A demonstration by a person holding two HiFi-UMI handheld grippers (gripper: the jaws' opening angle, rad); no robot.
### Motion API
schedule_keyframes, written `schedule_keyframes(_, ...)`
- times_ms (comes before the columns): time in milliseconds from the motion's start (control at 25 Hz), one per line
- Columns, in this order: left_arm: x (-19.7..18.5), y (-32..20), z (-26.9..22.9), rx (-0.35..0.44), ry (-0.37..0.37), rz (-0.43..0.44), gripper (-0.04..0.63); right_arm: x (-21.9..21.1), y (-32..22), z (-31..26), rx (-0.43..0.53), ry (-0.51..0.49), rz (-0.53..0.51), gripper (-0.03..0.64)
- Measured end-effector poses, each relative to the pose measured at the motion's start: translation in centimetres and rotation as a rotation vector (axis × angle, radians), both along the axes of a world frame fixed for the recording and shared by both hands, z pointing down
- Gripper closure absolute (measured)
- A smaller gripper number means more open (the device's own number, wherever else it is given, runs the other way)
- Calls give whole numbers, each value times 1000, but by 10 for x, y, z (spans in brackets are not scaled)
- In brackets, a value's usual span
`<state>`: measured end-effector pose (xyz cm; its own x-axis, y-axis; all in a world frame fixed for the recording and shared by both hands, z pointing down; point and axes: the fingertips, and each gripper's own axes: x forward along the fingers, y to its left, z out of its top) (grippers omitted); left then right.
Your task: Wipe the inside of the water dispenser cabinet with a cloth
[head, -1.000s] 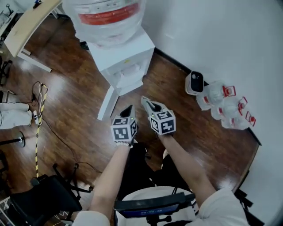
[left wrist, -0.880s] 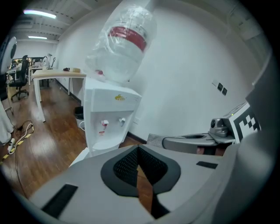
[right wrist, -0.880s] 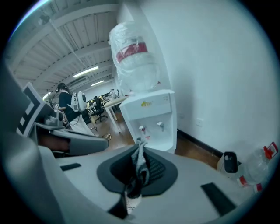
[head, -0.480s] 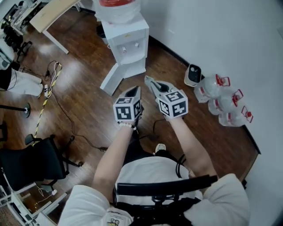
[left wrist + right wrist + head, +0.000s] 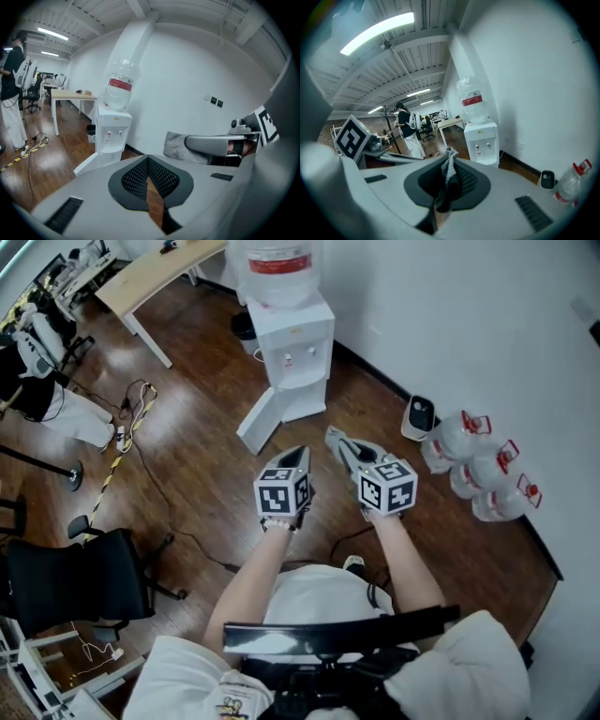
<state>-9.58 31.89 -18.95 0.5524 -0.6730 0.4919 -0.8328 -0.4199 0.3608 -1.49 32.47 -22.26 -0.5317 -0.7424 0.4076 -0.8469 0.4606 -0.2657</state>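
The white water dispenser (image 5: 292, 345) stands against the wall with a bottle on top, its lower cabinet door (image 5: 260, 424) swung open to the left. Both grippers are held up well short of it, side by side. My right gripper (image 5: 335, 438) is shut on a grey cloth (image 5: 450, 169), which sticks up between its jaws; the cloth (image 5: 181, 146) also shows in the left gripper view. My left gripper (image 5: 300, 455) is shut with nothing in it. Both gripper views show the dispenser (image 5: 111, 134) (image 5: 482, 140) some way ahead.
Three water bottles (image 5: 482, 471) and a small white device (image 5: 419, 416) lie along the wall at the right. A wooden desk (image 5: 157, 275) stands behind the dispenser, a black bin (image 5: 242, 326) beside it. Cables (image 5: 133, 414) trail on the floor; a black chair (image 5: 66, 579) is at left.
The view has pulled back and up: the dispenser now sits farther away and smaller. Both grippers stay side by side, further from it, and the right one holds the cloth.
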Motion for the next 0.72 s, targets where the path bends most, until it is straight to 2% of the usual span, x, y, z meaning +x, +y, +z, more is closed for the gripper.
schedule_keyframes(280, -28, 4, -11, 34, -15, 47, 598, -35, 5, -2, 13, -17, 38, 595)
schedule_keyframes(720, -23, 2, -23, 52, 15, 56, 598, -18, 11, -2, -11, -19, 97, 595)
